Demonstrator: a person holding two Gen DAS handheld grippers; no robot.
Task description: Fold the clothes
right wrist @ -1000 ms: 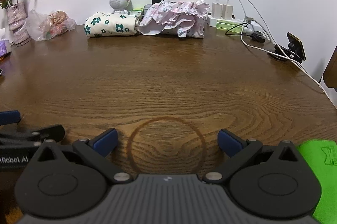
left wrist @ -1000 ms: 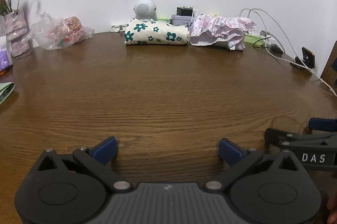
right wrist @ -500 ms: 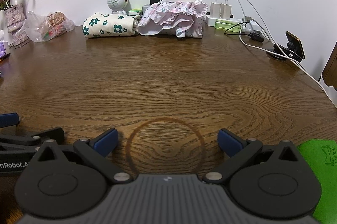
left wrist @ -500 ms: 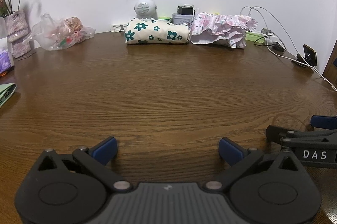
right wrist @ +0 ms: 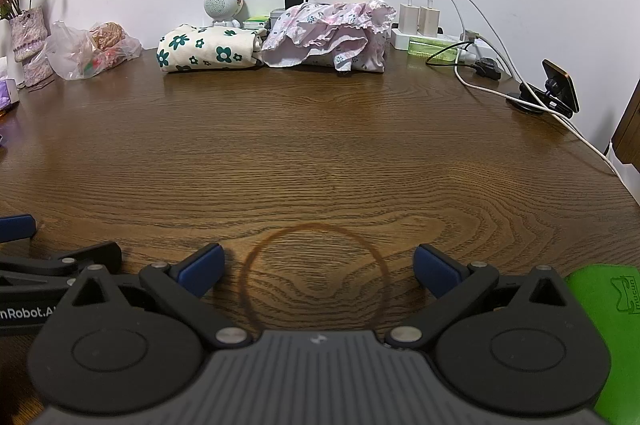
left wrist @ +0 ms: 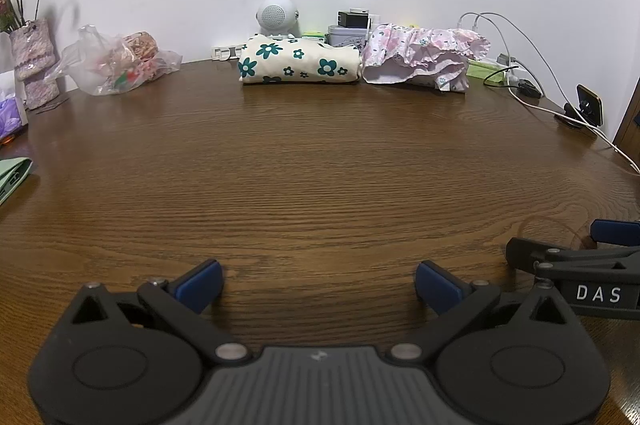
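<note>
Both grippers sit low over the wooden table (left wrist: 320, 153) with jaws spread wide and nothing between them. The left gripper (left wrist: 318, 283) appears in the right wrist view at the lower left edge, its body lettered "nRobot.A", the rest cut off. The right gripper (right wrist: 319, 267) appears in the left wrist view at the lower right, lettered "DAS". Two garments lie well ahead of the jaws against the far wall, touching side by side: one cream cloth with teal flowers (left wrist: 298, 65), folded, and one pink frilled garment (left wrist: 424, 59), loosely bunched. Only the right wrist view shows two white chargers (right wrist: 420, 19) in a power strip, a dark ring stain (right wrist: 314, 277) between its jaws, and a green mat (right wrist: 612, 329) embossed "mucun". One phone stand (right wrist: 554, 91) is at far right; one plastic bag (left wrist: 116, 65) and one vase (left wrist: 34, 59) are at far left.
</note>
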